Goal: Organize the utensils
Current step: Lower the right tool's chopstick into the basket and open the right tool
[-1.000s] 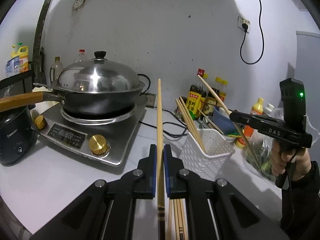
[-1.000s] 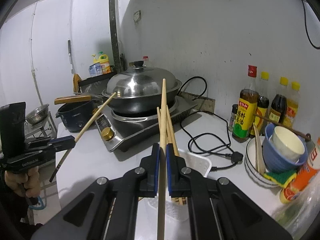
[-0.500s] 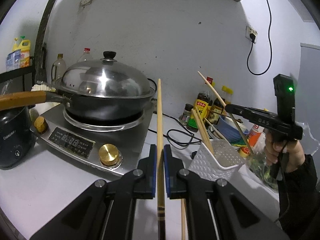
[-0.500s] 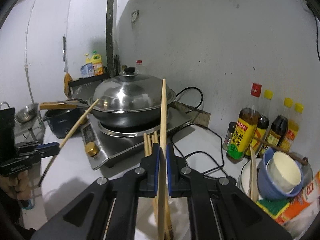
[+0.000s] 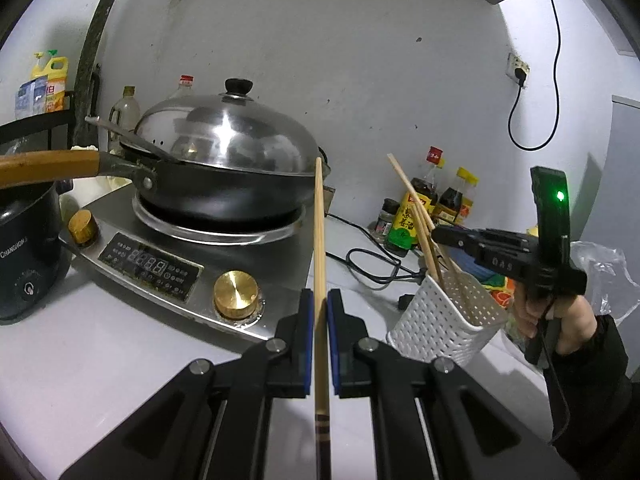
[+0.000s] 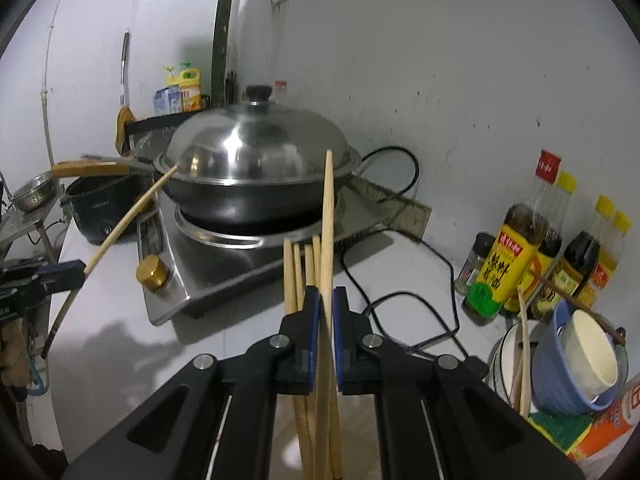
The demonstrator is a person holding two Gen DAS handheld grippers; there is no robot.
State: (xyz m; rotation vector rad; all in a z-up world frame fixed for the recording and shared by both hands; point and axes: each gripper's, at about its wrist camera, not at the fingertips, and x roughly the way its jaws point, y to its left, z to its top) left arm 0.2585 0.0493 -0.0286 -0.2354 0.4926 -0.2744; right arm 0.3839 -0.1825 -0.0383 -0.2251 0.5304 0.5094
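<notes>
The left gripper (image 5: 319, 300) is pressed together on a single chopstick (image 5: 319, 240), which stands nearly upright in front of the lidded wok (image 5: 224, 168) on the induction cooker (image 5: 168, 256). The right gripper (image 6: 328, 300) pinches another chopstick (image 6: 328, 220) just above the white perforated holder (image 5: 444, 320), where more chopsticks (image 6: 298, 272) already stand. The holder sits on the white counter (image 5: 80, 344), right of the cooker and near the sauce bottles (image 6: 516, 248).
</notes>
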